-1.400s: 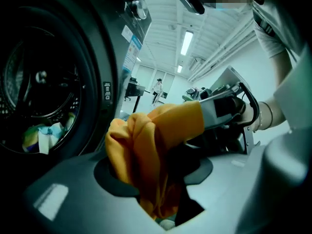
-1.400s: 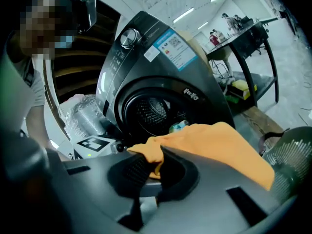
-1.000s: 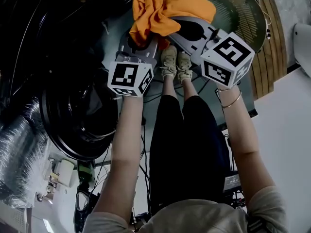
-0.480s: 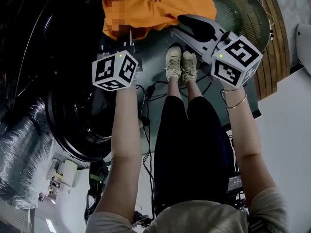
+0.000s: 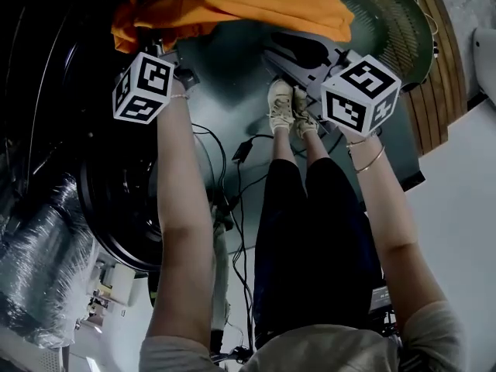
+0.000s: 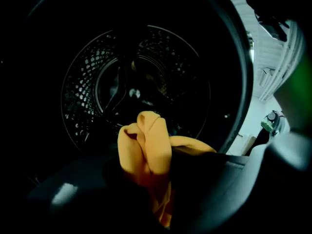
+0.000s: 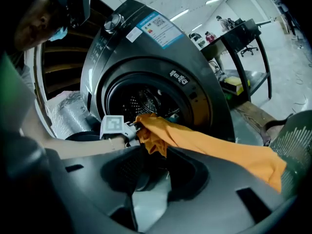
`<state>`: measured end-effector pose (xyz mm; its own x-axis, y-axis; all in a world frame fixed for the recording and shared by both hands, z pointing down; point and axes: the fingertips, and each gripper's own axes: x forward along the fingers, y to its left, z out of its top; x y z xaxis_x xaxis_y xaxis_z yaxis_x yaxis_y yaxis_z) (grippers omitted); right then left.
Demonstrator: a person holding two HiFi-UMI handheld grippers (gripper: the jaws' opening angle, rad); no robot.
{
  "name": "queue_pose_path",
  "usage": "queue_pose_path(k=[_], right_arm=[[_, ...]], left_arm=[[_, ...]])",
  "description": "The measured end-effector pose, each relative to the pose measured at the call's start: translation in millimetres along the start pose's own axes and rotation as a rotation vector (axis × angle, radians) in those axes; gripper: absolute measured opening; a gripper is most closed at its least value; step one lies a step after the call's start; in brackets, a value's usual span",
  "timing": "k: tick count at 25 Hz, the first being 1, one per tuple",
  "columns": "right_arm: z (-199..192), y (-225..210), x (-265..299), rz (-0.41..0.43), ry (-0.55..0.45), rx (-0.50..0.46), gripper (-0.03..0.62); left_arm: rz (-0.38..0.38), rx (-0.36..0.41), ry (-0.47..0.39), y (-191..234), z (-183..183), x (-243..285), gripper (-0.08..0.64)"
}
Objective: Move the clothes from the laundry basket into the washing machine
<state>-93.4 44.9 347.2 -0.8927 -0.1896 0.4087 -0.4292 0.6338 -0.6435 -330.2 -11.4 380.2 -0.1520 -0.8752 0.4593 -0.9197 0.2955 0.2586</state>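
Before the open drum (image 6: 136, 89), left tongs (image 6: 152, 179) clamp the orange garment (image 5: 232, 6); right tongs (image 7: 148, 179), just opened, empty.

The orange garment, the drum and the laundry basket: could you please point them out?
orange garment (image 6: 148, 140), left gripper view, its bunched fold.
drum (image 6: 80, 96), left gripper view, its perforated wall.
laundry basket (image 5: 391, 29), head view, its ribbed inner wall.
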Motion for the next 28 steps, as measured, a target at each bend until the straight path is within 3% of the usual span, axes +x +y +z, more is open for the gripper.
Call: queue_pose_path(k=[7,10,12,15,18,20,25,28], right_arm=[[-15,-6,2,0.002,-0.001,0.041,0.13],[-19,-10,0,0.001,-0.003,0.056,0.13],[-22,-12,-2,-0.004,-0.007,0.067,0.13],[-26,-16,-3,-0.009,-0.017,0.087,0.13],[-30,-16,-2,-0.005,-0.015,0.094,0.13],[-33,-13,-1,0.001,-0.01,0.098,0.13],[-40,-6,-3,0.012,-0.001,0.117,0.13],[-45,-5,-7,0.01,0.002,0.13,0.13]], left_arm=[[0.06,-0.187,-0.133,14,32,33,0.114],[0.047,-0.185,-0.197,9,47,43,0.114],[0.02,-0.143,-0.217,2,54,50,0.115],[0.031,-0.087,-0.188,-2,46,62,0.147],[0.065,-0.119,-0.138,0,29,68,0.29],[0.092,-0.105,-0.116,3,22,63,0.337],[0.103,-0.098,-0.083,6,13,31,0.368],[0.085,-0.112,-0.036,-7,-12,7,0.368]])
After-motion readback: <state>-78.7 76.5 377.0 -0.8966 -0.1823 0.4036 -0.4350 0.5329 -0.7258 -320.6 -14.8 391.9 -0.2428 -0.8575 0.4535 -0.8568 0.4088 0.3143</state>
